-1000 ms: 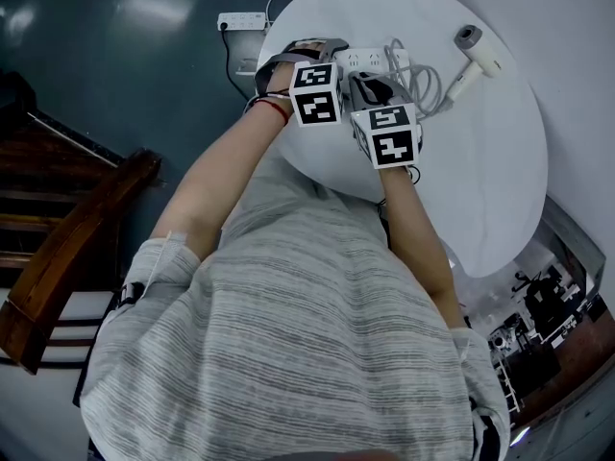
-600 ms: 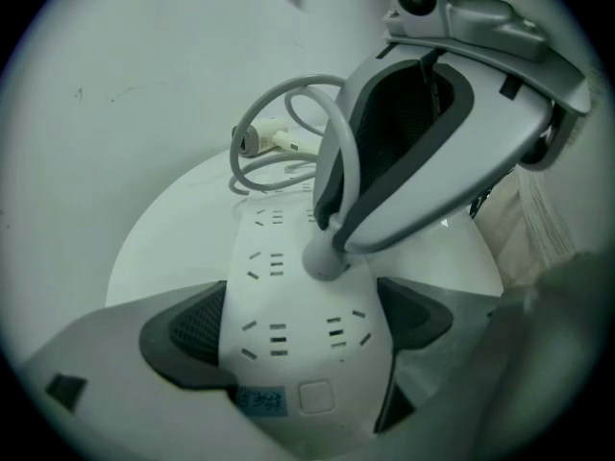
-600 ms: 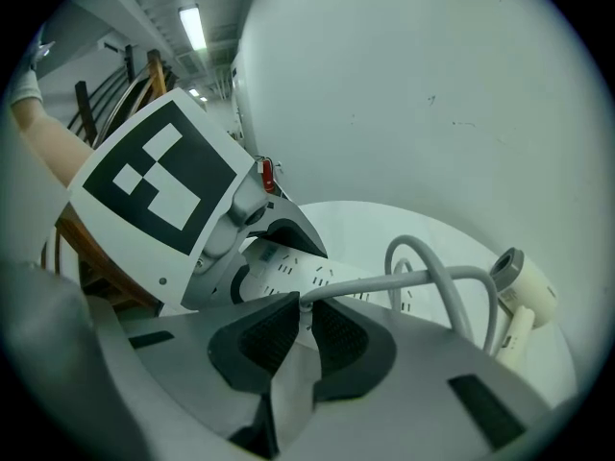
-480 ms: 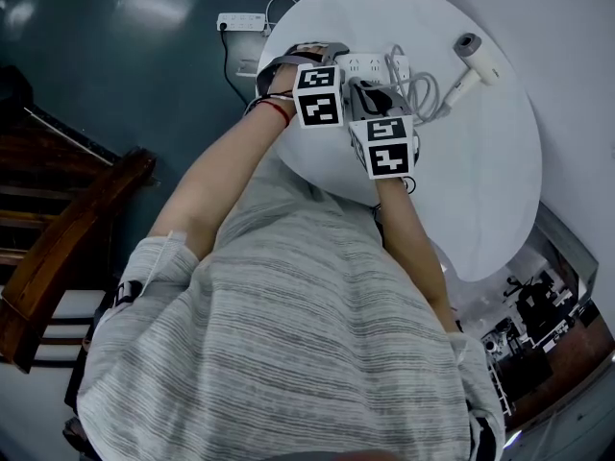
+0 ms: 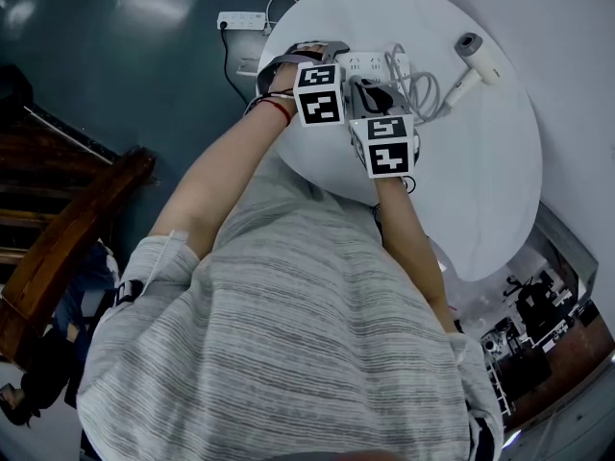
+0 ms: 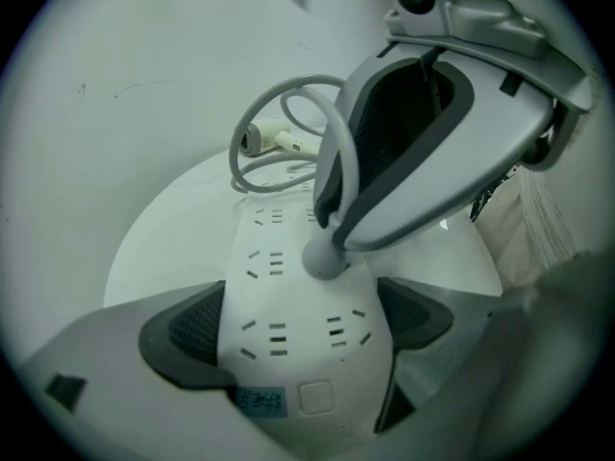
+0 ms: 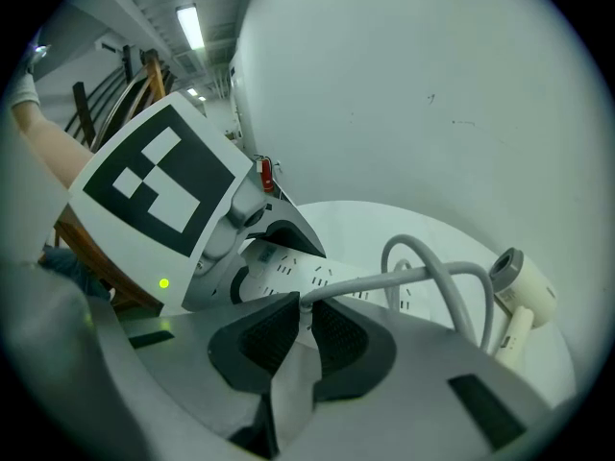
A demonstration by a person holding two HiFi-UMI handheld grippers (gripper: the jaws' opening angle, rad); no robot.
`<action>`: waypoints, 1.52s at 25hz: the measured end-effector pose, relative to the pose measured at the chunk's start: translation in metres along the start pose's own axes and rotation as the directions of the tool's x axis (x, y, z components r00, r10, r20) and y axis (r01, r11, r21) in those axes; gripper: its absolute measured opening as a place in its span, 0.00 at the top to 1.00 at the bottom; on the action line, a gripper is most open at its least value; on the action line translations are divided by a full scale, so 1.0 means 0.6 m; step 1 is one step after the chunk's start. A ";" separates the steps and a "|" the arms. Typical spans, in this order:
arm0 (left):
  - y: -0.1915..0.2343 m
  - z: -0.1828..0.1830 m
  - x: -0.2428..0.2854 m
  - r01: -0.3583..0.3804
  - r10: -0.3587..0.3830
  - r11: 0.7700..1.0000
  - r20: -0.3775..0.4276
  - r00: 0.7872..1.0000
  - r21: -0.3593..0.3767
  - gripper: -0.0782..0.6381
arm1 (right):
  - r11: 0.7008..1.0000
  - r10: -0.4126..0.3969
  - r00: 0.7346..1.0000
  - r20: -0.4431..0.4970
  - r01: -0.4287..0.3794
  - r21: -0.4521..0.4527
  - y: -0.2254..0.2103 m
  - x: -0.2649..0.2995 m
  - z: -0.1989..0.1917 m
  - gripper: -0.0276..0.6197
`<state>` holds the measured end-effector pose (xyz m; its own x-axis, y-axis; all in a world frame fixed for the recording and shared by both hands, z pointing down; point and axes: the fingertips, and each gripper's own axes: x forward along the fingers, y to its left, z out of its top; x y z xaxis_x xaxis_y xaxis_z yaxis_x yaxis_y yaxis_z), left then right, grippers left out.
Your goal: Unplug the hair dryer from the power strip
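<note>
White power strip (image 6: 279,257), its long axis running away from us on the table (image 5: 480,181), sat clamped in our left gripper (image 6: 303,329) while our right gripper (image 7: 307,329) pinched the plug (image 6: 325,255) seated on its top face, hair dryer (image 5: 478,58) lying beyond.

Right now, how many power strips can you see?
2. One power strip sits on the table, clamped by the left hand-held gripper. The floor power strip lies beyond the table. Others may be hidden.
</note>
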<state>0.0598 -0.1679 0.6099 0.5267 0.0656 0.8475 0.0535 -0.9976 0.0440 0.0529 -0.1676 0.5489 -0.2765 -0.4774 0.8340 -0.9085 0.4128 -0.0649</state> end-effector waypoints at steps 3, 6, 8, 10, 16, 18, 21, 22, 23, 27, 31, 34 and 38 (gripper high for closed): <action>0.000 0.000 0.000 0.002 -0.002 1.000 -0.002 1.000 0.001 0.23 | 1.000 -0.006 1.000 0.002 0.006 -0.003 0.003 -0.003 -0.004 0.87; 0.000 -0.001 0.001 0.003 -0.003 1.000 -0.001 1.000 0.001 0.23 | 1.000 0.001 1.000 -0.011 -0.001 -0.009 0.002 -0.002 -0.004 0.87; 0.000 -0.001 0.001 0.001 -0.001 1.000 0.000 1.000 -0.001 0.23 | 1.000 0.012 1.000 -0.017 -0.012 -0.005 0.001 0.001 0.001 0.87; 0.002 -0.001 0.000 -0.002 0.002 1.000 0.001 1.000 -0.006 0.23 | 1.000 0.018 1.000 -0.020 -0.018 0.003 -0.001 0.003 0.006 0.87; 0.000 -0.001 0.000 -0.003 0.003 1.000 0.002 1.000 -0.009 0.23 | 1.000 0.005 1.000 -0.019 -0.005 0.000 0.004 -0.005 -0.001 0.87; 0.000 -0.001 -0.001 -0.002 0.002 1.000 0.001 1.000 -0.005 0.23 | 1.000 0.003 1.000 -0.014 -0.003 0.000 0.006 -0.007 -0.003 0.87; 0.001 -0.001 0.000 -0.003 0.003 1.000 0.003 1.000 -0.007 0.23 | 1.000 0.014 1.000 -0.024 -0.014 0.000 0.002 -0.004 0.000 0.87; 0.000 -0.001 0.000 -0.003 0.003 1.000 0.003 1.000 -0.009 0.23 | 1.000 0.019 0.999 -0.028 -0.019 0.001 0.001 -0.002 0.002 0.87; 0.000 -0.001 0.000 -0.003 0.003 1.000 0.003 1.000 -0.010 0.23 | 1.000 0.022 0.999 -0.031 -0.022 0.004 0.000 -0.001 0.004 0.87; 0.000 -0.001 0.000 -0.004 0.004 1.000 0.004 1.000 -0.014 0.23 | 1.000 0.017 0.999 -0.036 -0.017 0.006 0.000 -0.002 0.006 0.87; 0.001 -0.001 0.000 -0.003 0.003 1.000 0.010 1.000 -0.012 0.23 | 1.000 0.008 0.999 -0.040 -0.008 0.002 0.004 -0.007 0.000 0.87; 0.001 0.000 0.002 -0.001 0.001 1.000 0.009 1.000 -0.011 0.23 | 1.000 0.007 0.999 -0.042 -0.007 0.008 0.002 -0.007 -0.002 0.87; 0.001 0.000 0.002 -0.002 0.002 1.000 0.008 1.000 -0.012 0.23 | 1.000 0.003 0.999 -0.043 -0.002 0.016 0.003 -0.008 -0.001 0.87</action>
<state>0.0601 -0.1682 0.6109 0.5340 0.0638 0.8431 0.0422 -0.9979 0.0488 0.0527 -0.1638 0.5449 -0.2654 -0.4422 0.8567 -0.9127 0.4016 -0.0755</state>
